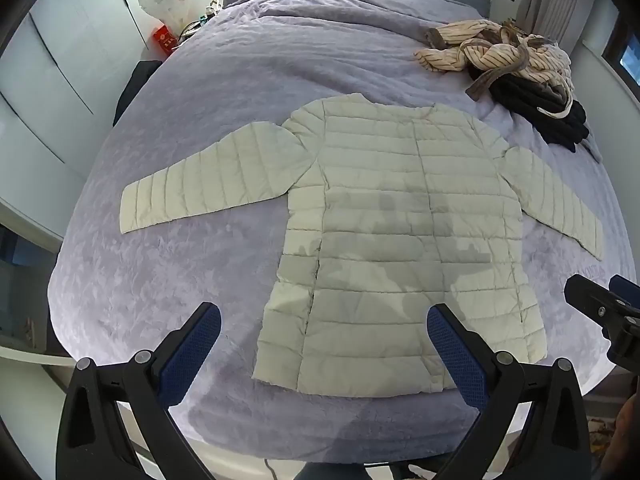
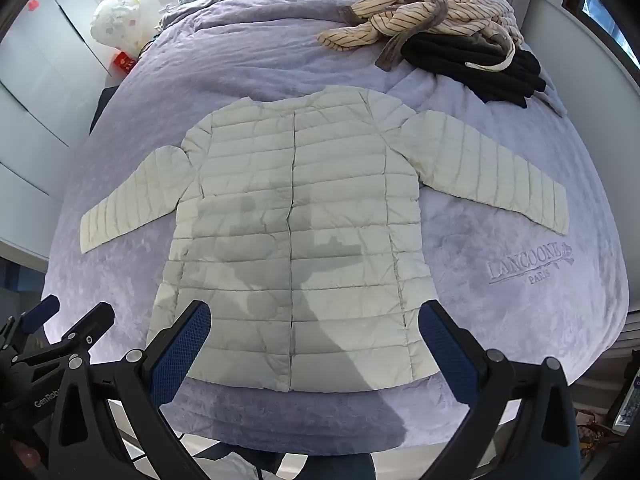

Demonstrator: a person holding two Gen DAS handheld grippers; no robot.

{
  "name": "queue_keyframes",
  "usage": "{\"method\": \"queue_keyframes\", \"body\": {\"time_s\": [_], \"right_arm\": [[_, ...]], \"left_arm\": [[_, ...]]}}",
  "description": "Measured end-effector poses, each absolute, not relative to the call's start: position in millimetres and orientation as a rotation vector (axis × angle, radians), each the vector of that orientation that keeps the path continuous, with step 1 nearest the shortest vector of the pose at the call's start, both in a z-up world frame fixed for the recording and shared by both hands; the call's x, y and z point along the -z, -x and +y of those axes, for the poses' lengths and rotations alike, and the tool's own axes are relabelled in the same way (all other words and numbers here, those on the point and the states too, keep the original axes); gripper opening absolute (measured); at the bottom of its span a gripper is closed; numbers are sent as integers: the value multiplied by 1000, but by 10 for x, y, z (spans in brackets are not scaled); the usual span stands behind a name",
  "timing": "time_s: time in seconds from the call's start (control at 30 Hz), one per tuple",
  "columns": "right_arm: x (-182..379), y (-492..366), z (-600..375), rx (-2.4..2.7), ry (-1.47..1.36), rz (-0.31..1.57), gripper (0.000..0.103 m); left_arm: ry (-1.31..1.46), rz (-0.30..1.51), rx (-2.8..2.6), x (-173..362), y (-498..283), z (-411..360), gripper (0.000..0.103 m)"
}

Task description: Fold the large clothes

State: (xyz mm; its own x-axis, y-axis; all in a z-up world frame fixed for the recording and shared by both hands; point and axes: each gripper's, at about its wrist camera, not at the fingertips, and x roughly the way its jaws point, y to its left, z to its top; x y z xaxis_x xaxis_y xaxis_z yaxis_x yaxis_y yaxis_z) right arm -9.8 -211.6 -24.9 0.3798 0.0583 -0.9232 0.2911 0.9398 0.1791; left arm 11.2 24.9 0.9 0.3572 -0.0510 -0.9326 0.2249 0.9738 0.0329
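Pale quilted jacket (image 1: pixel 400 220) lies flat on the lilac bed (image 1: pixel 180 280) under the wide-open, empty left gripper (image 1: pixel 324 356), and in the right wrist view the equally open right gripper (image 2: pixel 316 356) hovers over its hem, which looks light, puffy, slippery, best pinched at a sleeve cuff (image 2: pixel 556 208).

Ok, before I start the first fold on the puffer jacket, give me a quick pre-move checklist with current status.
1. Puffer jacket spread flat, front up: ok.
2. Both sleeves extended sideways: ok.
3. Left gripper jaws open, nothing held: ok.
4. Right gripper jaws open, nothing held: ok.
5. Clothes pile apart from jacket: ok.
6. Front closure fastened all the way up: cannot tell.
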Motion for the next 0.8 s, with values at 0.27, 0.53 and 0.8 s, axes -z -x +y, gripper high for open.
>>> {"method": "queue_keyframes", "body": {"time_s": [0.27,0.53,0.8], "right_arm": [[247,96,-2117,146,-344,1162,103],[234,74,-2118,151,-343,1176,103],[222,65,-2139,138,-354,1152,103]], "left_arm": [[-164,1195,179,-16,-108,253,103],[-165,1194,178,-11,-110,251,103],[-166,1204,175,-4,-106,251,103]]}}
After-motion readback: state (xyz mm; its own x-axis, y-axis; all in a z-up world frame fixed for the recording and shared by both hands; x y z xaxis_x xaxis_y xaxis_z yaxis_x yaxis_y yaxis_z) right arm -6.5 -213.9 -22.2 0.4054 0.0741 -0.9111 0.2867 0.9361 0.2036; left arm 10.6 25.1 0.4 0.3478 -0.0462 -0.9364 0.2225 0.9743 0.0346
